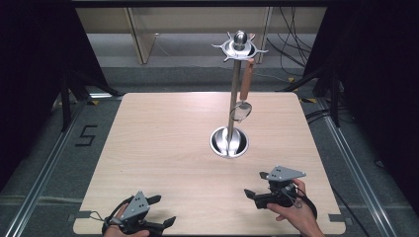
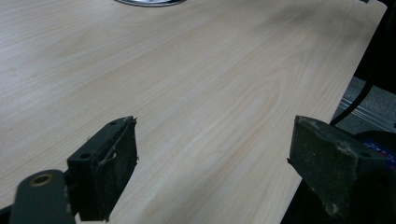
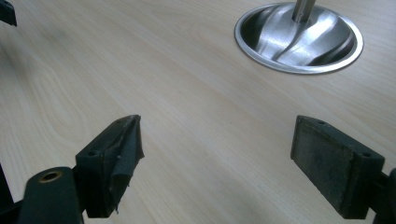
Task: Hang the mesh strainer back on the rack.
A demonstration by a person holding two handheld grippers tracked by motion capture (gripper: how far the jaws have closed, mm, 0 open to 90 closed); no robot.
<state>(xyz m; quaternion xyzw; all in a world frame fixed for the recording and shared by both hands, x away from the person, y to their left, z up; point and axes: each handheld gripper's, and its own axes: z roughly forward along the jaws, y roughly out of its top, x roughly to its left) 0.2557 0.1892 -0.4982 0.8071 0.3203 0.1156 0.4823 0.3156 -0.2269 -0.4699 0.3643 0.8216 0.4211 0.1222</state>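
A steel utensil stand [image 1: 232, 106] rises from a round dish base [image 1: 229, 142] right of the table's middle. From its top ring [image 1: 239, 48] hangs a spoon with a wooden handle [image 1: 245, 85] and a steel bowl [image 1: 241, 111]. My left gripper [image 1: 162, 211] rests open at the front left edge, nothing between its jaws. My right gripper [image 1: 256, 184] sits open at the front right, pointing left. In the right gripper view the dish base [image 3: 299, 38] lies ahead, beyond the open jaws [image 3: 217, 158]. The left gripper view looks over bare wood past its open jaws [image 2: 215, 163].
The light wooden table [image 1: 163, 143] stands on a grey floor with rails on both sides. Cables [image 1: 291, 34] lie behind the table at the right. The table's right edge [image 2: 336, 107] runs close to my left gripper's right jaw.
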